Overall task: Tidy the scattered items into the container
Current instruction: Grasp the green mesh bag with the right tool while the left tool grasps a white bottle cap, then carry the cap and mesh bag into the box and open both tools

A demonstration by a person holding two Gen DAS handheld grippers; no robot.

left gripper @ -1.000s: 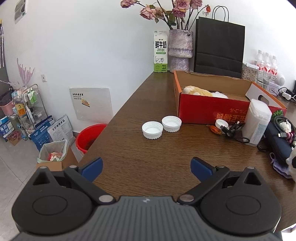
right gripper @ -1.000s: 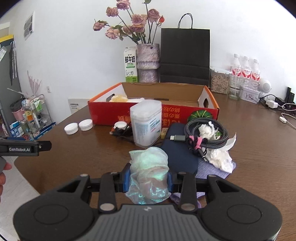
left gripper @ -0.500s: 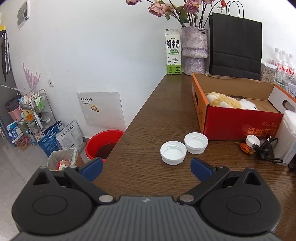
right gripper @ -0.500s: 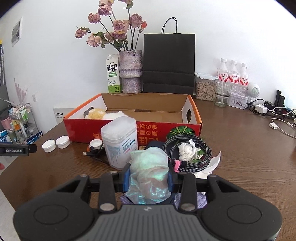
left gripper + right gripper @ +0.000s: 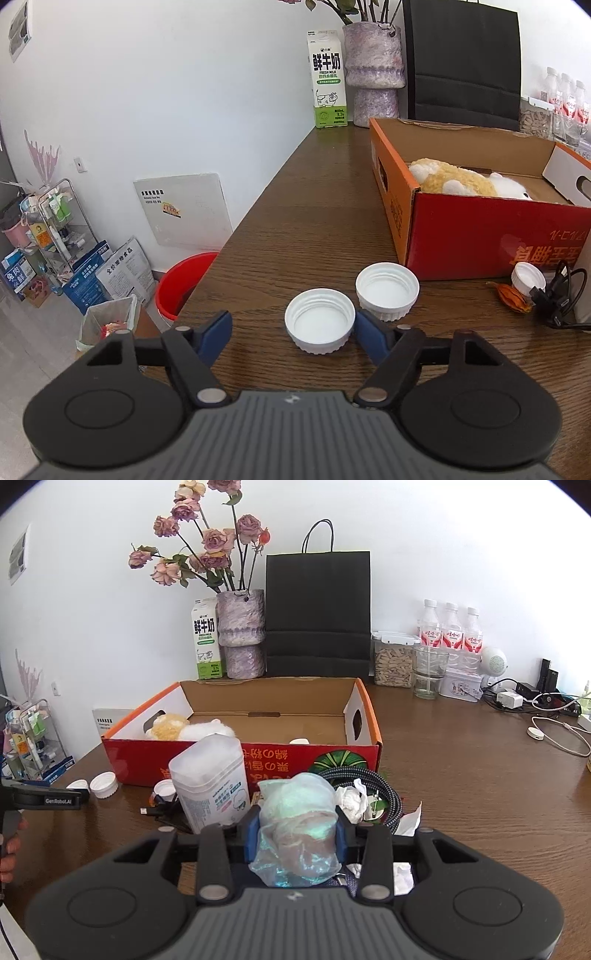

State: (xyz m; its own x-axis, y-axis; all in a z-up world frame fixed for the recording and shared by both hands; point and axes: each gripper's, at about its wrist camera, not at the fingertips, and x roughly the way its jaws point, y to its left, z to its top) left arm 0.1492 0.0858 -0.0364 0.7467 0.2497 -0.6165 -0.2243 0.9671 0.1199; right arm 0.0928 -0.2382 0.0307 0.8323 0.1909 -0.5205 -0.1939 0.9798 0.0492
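Now closing: left gripper (image 5: pixel 291 330) fingers drawing in around the near white cap (image 5: pixel 320 320) on the tabletop (image 5: pixel 317 221), right finger touching its rim, left one apart. Right gripper (image 5: pixel 295 834) clenched on a crumpled plastic bag (image 5: pixel 295 827), near the red box (image 5: pixel 332 753).

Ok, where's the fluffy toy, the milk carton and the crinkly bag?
fluffy toy (image 5: pixel 456 179): left wrist view, on its yellow fur.
milk carton (image 5: pixel 328 79): left wrist view, on its printed front.
crinkly bag (image 5: pixel 297 823): right wrist view, on its middle, between the pads.
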